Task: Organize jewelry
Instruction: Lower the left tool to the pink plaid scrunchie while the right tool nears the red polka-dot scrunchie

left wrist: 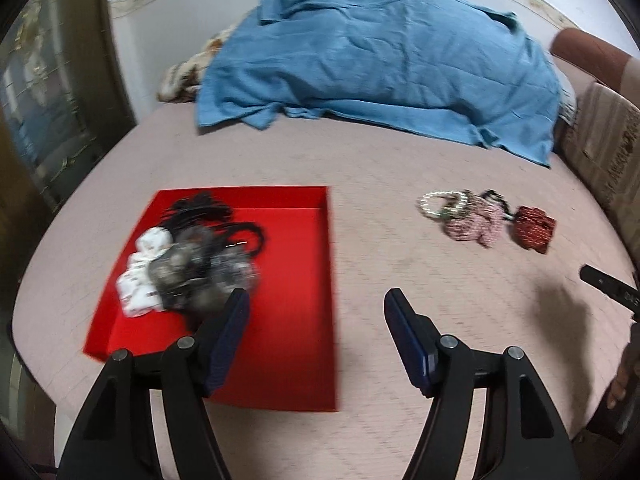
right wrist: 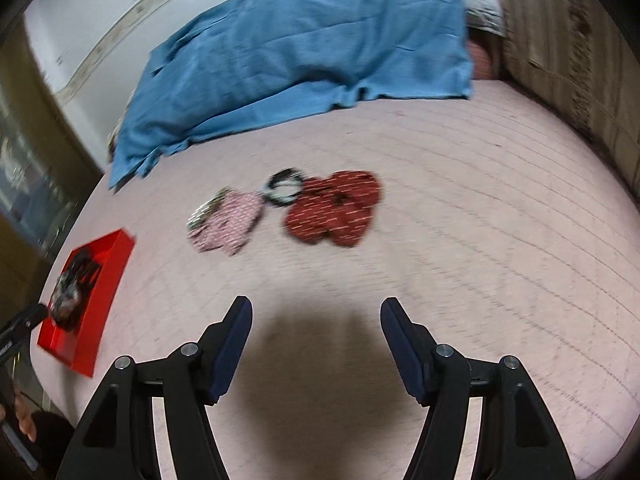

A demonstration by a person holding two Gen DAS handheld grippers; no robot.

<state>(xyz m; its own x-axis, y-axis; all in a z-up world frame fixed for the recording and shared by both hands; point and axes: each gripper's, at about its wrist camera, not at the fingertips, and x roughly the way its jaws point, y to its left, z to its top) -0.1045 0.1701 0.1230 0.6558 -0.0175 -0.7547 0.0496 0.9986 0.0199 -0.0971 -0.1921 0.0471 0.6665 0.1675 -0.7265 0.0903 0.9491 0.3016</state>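
A red tray (left wrist: 296, 336) lies on the pink bed (left wrist: 360, 240). It holds a pile of black cords, grey pieces and a white pouch (left wrist: 148, 276). My left gripper (left wrist: 316, 300) is open and empty over the tray's right part. Loose items lie to the right: a pearl bracelet (left wrist: 442, 203), a pink patterned pouch (left wrist: 476, 224) and a dark red pouch (left wrist: 534, 230). In the right wrist view the pink pouch (right wrist: 228, 220), a black-and-white ring (right wrist: 284, 188) and the red pouch (right wrist: 336, 208) lie ahead of my open, empty right gripper (right wrist: 316, 308). The tray (right wrist: 108, 264) is at far left.
A blue cloth (left wrist: 380, 64) covers a heap at the back of the bed. A patterned cushion (left wrist: 608, 152) stands at the right. A cabinet (left wrist: 44, 104) is at the left beyond the bed edge. The right gripper's tip (left wrist: 608, 286) shows at the right edge.
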